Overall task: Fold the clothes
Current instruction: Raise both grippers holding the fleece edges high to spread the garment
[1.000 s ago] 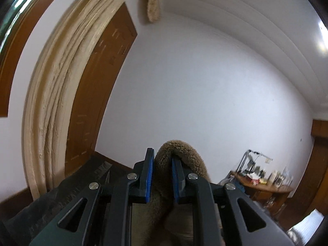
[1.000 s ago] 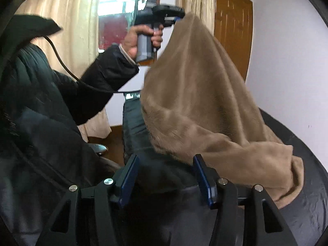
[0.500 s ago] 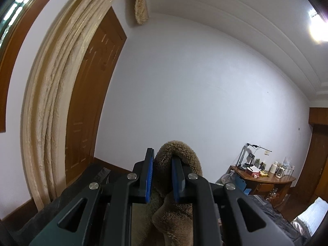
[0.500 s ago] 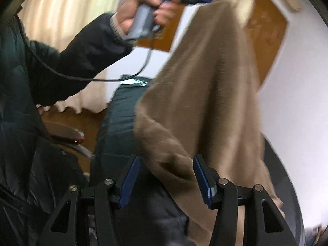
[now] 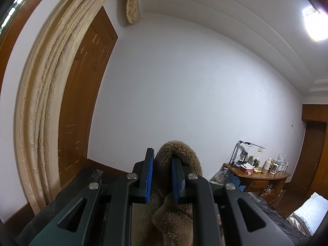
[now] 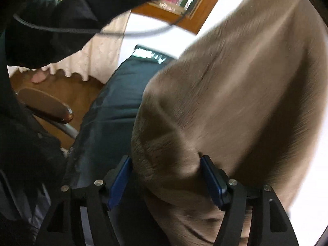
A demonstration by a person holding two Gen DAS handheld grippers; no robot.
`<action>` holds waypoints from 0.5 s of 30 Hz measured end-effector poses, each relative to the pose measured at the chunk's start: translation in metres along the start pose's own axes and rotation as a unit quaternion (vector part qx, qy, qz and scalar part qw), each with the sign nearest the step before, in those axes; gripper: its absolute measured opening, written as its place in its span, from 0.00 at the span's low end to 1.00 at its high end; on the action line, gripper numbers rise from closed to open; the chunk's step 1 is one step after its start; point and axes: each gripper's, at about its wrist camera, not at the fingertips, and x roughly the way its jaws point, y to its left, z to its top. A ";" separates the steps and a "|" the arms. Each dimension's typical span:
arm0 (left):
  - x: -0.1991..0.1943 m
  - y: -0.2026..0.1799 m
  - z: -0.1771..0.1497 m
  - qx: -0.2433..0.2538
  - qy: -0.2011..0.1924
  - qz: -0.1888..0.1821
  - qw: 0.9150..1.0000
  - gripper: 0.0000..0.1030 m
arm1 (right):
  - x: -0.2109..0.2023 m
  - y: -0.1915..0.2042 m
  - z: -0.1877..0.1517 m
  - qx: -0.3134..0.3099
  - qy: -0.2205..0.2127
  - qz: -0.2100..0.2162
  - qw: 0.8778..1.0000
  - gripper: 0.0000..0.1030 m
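so the room's got a plain white wall [image 5: 184, 86] with a brown wooden door [image 5: 82, 106] on the left of it, and a long cream curtain [image 5: 39, 102] hanging down beside the door, frilly trim up top. ceiling light [image 5: 315, 26] glaring in the upper right corner. over by the far right there's a wooden desk [image 5: 258, 177] cluttered with stuff: a desk lamp [image 5: 246, 147], a couple of kettles or jugs, some boxes, too small to make out properly. from the other view there's a wooden chair seat [image 6: 45, 104] on a metal leg, wood floor [image 6: 82, 90] under it, and a black cable [image 6: 61, 28] looping across.
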 end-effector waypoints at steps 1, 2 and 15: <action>0.000 0.001 0.000 0.000 0.001 0.000 1.000 0.18 | 0.004 -0.002 -0.003 0.008 0.002 0.013 1.000 0.68; 0.001 0.002 0.000 -0.001 0.002 0.001 1.000 0.18 | 0.006 -0.003 -0.004 0.020 0.004 0.023 1.000 0.68; 0.007 0.055 -0.013 -0.065 0.024 0.055 0.996 0.18 | -0.140 -0.054 -0.053 0.270 -0.133 -0.318 0.899 0.17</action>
